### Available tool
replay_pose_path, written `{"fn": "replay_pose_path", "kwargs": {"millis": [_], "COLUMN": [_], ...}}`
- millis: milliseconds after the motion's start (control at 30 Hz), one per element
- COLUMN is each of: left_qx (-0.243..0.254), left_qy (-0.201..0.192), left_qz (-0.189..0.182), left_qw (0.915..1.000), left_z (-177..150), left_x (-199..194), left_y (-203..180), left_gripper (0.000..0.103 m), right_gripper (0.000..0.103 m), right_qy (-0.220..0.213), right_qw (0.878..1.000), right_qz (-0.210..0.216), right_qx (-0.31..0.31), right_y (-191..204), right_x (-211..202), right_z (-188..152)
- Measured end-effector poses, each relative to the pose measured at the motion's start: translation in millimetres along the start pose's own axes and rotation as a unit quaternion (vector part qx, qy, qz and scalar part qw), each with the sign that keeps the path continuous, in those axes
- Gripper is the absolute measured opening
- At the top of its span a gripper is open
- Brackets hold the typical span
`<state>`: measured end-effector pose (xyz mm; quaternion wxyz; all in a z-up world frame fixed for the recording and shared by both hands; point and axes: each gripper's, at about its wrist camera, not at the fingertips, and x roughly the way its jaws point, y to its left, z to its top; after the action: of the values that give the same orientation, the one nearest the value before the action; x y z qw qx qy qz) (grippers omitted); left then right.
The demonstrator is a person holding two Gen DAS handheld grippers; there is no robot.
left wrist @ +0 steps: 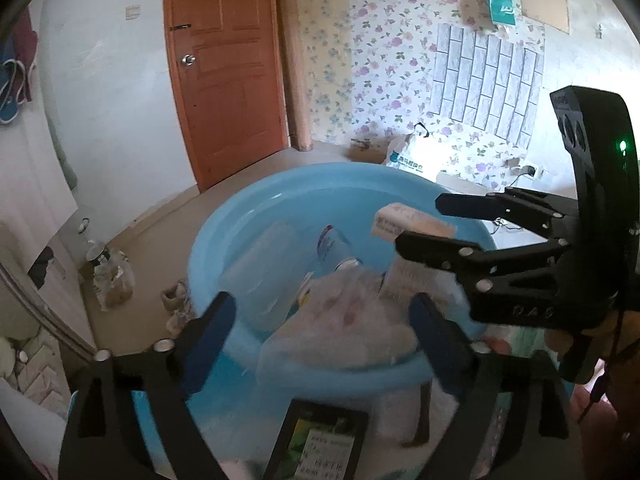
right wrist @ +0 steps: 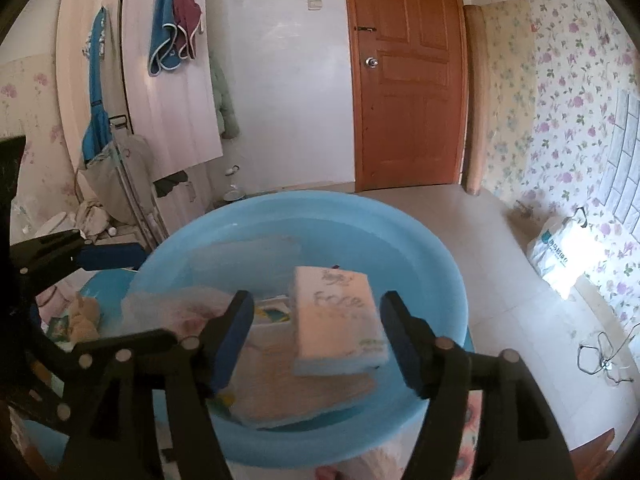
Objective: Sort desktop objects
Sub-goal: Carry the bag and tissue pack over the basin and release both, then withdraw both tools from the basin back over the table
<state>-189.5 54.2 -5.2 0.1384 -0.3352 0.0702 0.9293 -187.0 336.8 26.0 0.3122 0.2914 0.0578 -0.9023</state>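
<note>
Tissue pack [right wrist: 340,316] long axis twd door, btwn right tongs [right wrist: 318,338], untouched; both tongs apart.

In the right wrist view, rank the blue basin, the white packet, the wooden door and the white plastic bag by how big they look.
1. blue basin
2. wooden door
3. white packet
4. white plastic bag

The packet's nearness to the camera inflates it, so its place above the bag is unsure.

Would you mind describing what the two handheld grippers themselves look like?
Both are matte black linkage frames with silver rivets at the joints. The left gripper and right gripper each end in two flat fingers faced with dark blue pads. The right one's black housing shows a small green light.
</note>
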Motion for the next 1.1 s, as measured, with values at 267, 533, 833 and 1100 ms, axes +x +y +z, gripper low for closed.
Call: {"fn": "replay_pose_path", "kwargs": {"millis": [267,533,833,1100], "left_qx": [-0.024,-0.049,-0.059,-0.068], "left_qy": [0.001,0.001,0.010,0.020], "left_qz": [0.031,0.042,0.037,0.030], "left_qw": [0.9993,0.9979,0.9975,0.9970], "left_z": [-30.0,-62.8,-94.5,-119.6], "left_x": [-25.9,-53.4,-73.9,-77.2], "left_y": [9.4,12.7,1.2,-3.6], "left_gripper": [0.103,0.103,0.103,0.103], "right_gripper": [0.066,0.067,0.067,0.091], "right_qy": [0.008,0.019,0.047,0.066], "right_qw": [1.000,0.998,0.997,0.995], "right_qz": [-0.016,-0.032,-0.026,-0.016], "right_qx": [0.025,0.042,0.064,0.069], "right_y": [4.2,6.3,10.1,18.4], "right_x": [-30.0,-57.3,-74.6,-70.2], "right_z": [-13.7,-32.8,-63.3,-84.5]}}
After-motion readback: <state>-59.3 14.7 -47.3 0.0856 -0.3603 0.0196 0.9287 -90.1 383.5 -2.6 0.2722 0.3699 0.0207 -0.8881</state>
